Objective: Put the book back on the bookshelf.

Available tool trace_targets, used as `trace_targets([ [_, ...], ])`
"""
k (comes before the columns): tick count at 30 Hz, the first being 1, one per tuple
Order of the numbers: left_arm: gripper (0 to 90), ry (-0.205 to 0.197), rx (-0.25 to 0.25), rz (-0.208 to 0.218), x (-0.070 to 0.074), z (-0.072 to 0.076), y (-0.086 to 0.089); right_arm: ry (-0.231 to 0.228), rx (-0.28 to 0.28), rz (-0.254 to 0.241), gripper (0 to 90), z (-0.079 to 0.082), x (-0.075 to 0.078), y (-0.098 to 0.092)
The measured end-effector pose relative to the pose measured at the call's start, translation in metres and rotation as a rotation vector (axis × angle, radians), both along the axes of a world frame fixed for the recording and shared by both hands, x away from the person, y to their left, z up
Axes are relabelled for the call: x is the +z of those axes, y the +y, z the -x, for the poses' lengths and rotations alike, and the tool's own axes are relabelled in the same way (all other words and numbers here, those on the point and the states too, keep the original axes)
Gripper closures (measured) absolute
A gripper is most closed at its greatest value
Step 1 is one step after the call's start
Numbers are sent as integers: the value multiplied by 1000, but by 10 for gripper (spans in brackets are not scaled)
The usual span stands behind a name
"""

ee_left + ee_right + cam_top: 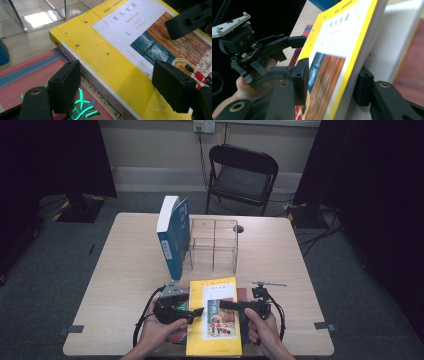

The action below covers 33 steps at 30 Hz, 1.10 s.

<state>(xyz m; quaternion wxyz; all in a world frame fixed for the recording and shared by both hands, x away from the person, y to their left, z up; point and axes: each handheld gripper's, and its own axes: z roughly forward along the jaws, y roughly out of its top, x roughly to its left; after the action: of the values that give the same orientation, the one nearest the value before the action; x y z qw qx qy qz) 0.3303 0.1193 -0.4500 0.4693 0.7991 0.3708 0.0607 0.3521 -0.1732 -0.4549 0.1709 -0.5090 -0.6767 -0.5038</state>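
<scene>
I have the yellow paperback [214, 320] lying cover-up near my edge of the worktop [125, 270], on top of a red book [27, 75] whose cover peeks out at its left. My right hand-held gripper [329, 82] straddles the paperback's right edge, one jaw on the cover and the other beneath; in the right gripper view the pads sit at the surfaces, though I cannot tell how firmly they press. My left hand-held gripper [120, 87] has its jaws spread about the left edge, one pad beside the block of pages, the other over the cover, not pinching. I judge this book moderately light but floppy: a soft cover and a thick block of pages will sag and fan if I lift it by one corner. The glossy cover looks slippery, so a shallow bite could slide off. I would take it deep across the whole thickness, near the middle of a long edge, and best close to the spine where it is stiffest. The clear acrylic organizer [214, 245] stands beyond on the worktop, with a blue book [172, 237] upright beside it; if the paperback is meant for a slot there, keeping it squeezed shut while I tip it upright matters most.
</scene>
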Motion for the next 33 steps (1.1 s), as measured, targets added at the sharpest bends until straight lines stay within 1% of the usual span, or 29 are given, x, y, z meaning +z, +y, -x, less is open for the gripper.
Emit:
trace_targets([
  [2,233,0,0,1,0,0,0,11,14,-1,585,-7,-1,3],
  [3,233,-1,0,1,0,0,0,2,22,-2,593,-10,-2,5],
  [5,232,-5,-4,0,0,0,1,24,36,-16,610,-15,-3,7],
  [8,231,-3,1,11,-1,-1,2,21,54,-28,612,-20,-5,9],
  [9,231,-4,3,11,-1,-1,2,22,58,-26,605,-20,-5,10],
  [11,231,-5,1,7,-1,-1,2,5,71,-18,597,-21,-4,13],
  [12,230,-5,1,8,-1,-1,2,4,73,-17,599,-21,-4,14],
  [13,230,-4,1,12,-1,-1,2,5,72,-18,626,-21,-4,15],
  [14,230,-6,0,13,-1,-1,2,-2,74,-5,684,-20,-3,16],
  [15,230,-8,-5,8,-1,-1,3,-10,77,1,707,-20,-3,17],
  [16,230,-13,-10,6,-1,-1,3,-11,72,-12,739,-19,-4,16],
  [17,230,-13,-9,11,-2,-1,4,-16,73,-31,752,-19,-4,15],
  [18,229,-9,-12,16,-2,-1,4,-19,73,-32,760,-19,-3,15],
  [19,229,-3,-14,21,-2,-2,5,-32,73,-29,764,-18,-2,15],
  [20,227,8,-13,35,-1,-2,6,-48,75,-25,766,-17,0,16],
  [23,202,50,-16,75,-1,-5,10,-89,84,-39,775,-14,6,16],
  [25,201,82,-31,114,-1,-7,13,-130,95,-45,785,-13,10,17],
  [26,201,99,-38,141,-1,-8,15,-143,97,-56,792,-12,12,18],
  [28,199,123,-59,176,-1,-9,16,-169,106,-78,805,-10,17,18],
  [30,201,115,-82,186,1,-8,15,-203,111,-85,811,-9,23,20],
  [31,203,112,-98,178,2,-7,14,-215,117,-86,811,-9,26,21],
  [33,227,102,-133,171,4,-4,10,-239,122,-72,812,-7,30,24],
])
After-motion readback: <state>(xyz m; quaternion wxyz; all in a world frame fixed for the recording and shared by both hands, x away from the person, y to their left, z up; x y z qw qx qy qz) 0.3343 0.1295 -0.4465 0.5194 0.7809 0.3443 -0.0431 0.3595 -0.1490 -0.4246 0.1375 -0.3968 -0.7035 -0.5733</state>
